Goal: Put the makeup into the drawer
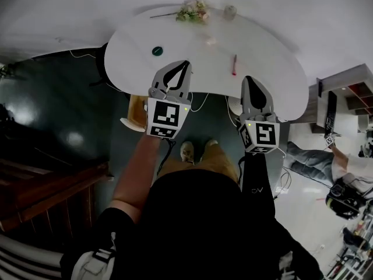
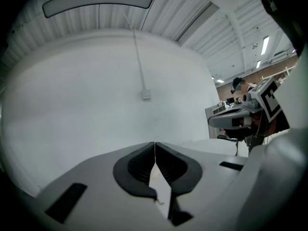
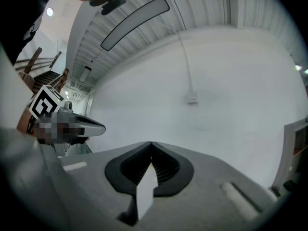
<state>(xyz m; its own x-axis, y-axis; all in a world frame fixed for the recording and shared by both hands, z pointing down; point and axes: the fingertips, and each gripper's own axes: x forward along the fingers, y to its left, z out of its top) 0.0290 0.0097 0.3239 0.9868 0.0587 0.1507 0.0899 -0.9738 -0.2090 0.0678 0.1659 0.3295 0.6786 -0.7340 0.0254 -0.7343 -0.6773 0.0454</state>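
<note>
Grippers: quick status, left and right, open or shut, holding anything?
Left gripper: shut, jaws together, holding nothing.
Right gripper: shut, jaws together, holding nothing.

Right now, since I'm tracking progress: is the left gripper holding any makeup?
No, the left gripper has its jaws closed together with nothing between them in its own view.

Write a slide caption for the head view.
Left gripper and right gripper, both shut, empty, at a curved white table bearing a slim red stick.

Matt plastic left tool (grey), smooth table
</note>
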